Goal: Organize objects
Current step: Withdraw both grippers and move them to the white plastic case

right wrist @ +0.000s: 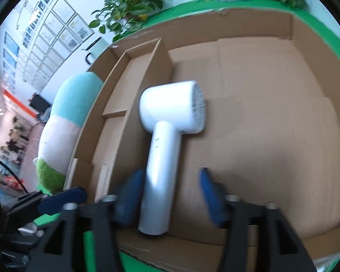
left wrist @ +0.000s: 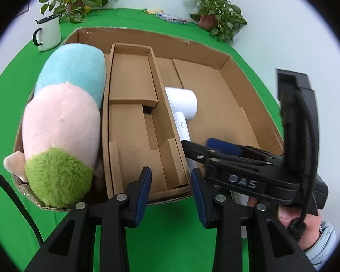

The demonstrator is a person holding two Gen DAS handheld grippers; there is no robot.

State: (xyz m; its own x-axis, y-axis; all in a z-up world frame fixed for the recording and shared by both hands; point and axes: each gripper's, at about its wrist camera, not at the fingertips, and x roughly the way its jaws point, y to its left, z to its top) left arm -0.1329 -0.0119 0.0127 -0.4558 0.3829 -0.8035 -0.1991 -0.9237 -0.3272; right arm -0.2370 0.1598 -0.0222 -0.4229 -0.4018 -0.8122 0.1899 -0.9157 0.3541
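A white hair dryer point(right wrist: 170, 122) lies in the right compartment of a large cardboard box point(right wrist: 260, 113), its handle toward me; it also shows in the left wrist view point(left wrist: 183, 108). My right gripper point(right wrist: 170, 188) is open, with the dryer's handle between its blue pads, nearer the left pad; contact is blurred. A plush toy point(left wrist: 63, 122) in blue, pink and green fills the box's left side. My left gripper point(left wrist: 171, 188) is open and empty at the box's near edge point(left wrist: 170, 198), in front of the middle cardboard insert point(left wrist: 133, 122).
A white mug point(left wrist: 48, 32) stands on the green table point(left wrist: 11, 90) at the back left. Two potted plants point(left wrist: 217, 13) stand at the back, with small packets point(left wrist: 170, 18) between them. The box's right compartment floor is bare beyond the dryer.
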